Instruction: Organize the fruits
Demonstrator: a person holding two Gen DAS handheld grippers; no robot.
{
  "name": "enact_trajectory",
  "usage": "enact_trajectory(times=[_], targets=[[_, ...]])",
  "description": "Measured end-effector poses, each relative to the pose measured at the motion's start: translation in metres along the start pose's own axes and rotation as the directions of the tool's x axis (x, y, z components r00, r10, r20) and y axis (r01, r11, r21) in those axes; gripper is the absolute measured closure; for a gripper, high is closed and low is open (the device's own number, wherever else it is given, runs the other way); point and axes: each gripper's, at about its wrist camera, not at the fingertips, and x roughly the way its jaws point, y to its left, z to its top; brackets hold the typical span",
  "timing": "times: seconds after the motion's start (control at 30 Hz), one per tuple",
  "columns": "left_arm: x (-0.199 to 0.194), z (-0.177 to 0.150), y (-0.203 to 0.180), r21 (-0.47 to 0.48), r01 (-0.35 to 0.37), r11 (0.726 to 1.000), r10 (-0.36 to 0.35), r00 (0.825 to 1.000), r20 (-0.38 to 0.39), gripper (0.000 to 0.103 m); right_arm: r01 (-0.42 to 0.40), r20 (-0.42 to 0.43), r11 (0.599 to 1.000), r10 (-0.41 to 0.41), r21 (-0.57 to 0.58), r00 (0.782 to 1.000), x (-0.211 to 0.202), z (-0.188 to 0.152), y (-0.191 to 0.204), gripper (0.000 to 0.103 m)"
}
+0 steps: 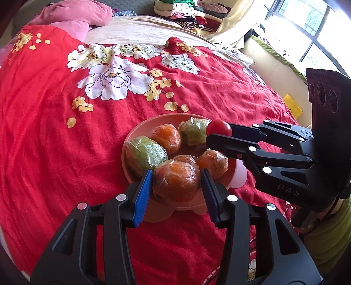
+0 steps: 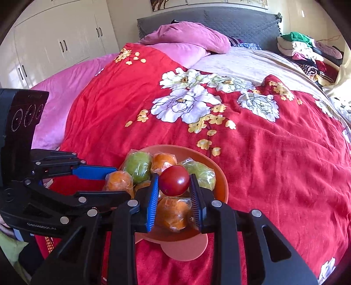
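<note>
A salmon-coloured bowl (image 1: 140, 131) (image 2: 222, 178) sits on the red floral quilt. It holds several plastic-wrapped fruits, among them two green ones (image 1: 145, 152) (image 1: 194, 130). My left gripper (image 1: 176, 175) (image 2: 118, 182) has its blue pads against both sides of a wrapped orange (image 1: 176, 183) (image 2: 119, 182) at the bowl's near rim. Over the right side of the bowl, my right gripper (image 2: 174, 176) (image 1: 218, 133) is shut on a small red tomato (image 2: 174, 183) (image 1: 219, 127), which hangs above the wrapped fruits.
The quilt (image 1: 54, 131) covers most of the bed. Pink pillows (image 2: 188, 39) lie by the grey headboard (image 2: 219, 19). A heap of clothes (image 2: 305, 50) fills the far right corner. White wardrobes (image 2: 57, 43) stand to the left and a window (image 1: 307, 22) to the right.
</note>
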Motion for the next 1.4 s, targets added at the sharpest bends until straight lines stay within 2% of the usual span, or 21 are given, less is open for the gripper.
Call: enact_trajectory(times=[0.03,0.07,0.1,0.13,0.23,0.73,0.9,1.0,1.1,1.4], targets=[[0.0,0.0,0.0,0.001,-0.001,1.0,0.001,1.0,0.001,0.065,-0.001,0.001,1.0,0.001,0.005,1.0,-0.001,0.0,-0.001,0.076],[0.0,0.0,0.0,0.001,-0.001,1.0,0.001,1.0,0.001,0.065,-0.002,0.003,1.0,0.002,0.007,1.0,-0.001,0.0,-0.002,0.071],[0.0,0.0,0.0,0.0,-0.001,1.0,0.001,1.0,0.001,0.065,-0.004,0.006,1.0,0.004,0.009,1.0,-0.002,0.0,-0.002,0.062],[0.0,0.0,0.0,0.0,-0.001,1.0,0.001,1.0,0.001,0.065,-0.003,0.012,1.0,0.003,0.011,1.0,-0.004,0.0,-0.002,0.06],[0.0,-0.001,-0.002,0.006,-0.007,1.0,0.007,1.0,0.001,0.065,-0.002,0.024,1.0,0.002,0.021,1.0,-0.009,0.001,-0.003,0.059],[-0.007,-0.002,-0.011,0.022,-0.022,1.0,0.022,0.999,0.024,0.061,0.022,0.104,0.997,-0.03,0.074,0.994,-0.06,-0.012,-0.01,0.033],[-0.022,-0.003,-0.016,0.021,-0.038,0.999,0.037,0.998,0.056,0.05,0.047,0.147,0.997,-0.056,0.063,0.988,-0.084,-0.016,-0.006,0.016],[-0.033,-0.006,-0.019,0.019,-0.051,0.999,0.049,0.996,0.075,0.043,0.057,0.174,0.997,-0.066,0.061,0.982,-0.102,-0.02,-0.002,0.011],[-0.044,-0.01,-0.022,0.012,-0.066,0.998,0.064,0.993,0.096,0.032,0.069,0.19,0.996,-0.079,0.058,0.979,-0.113,-0.025,0.002,0.009],[-0.077,-0.023,-0.033,0.005,-0.112,0.994,0.11,0.983,0.148,0.015,0.087,0.224,0.995,-0.096,0.049,0.97,-0.143,-0.036,0.017,0.005]])
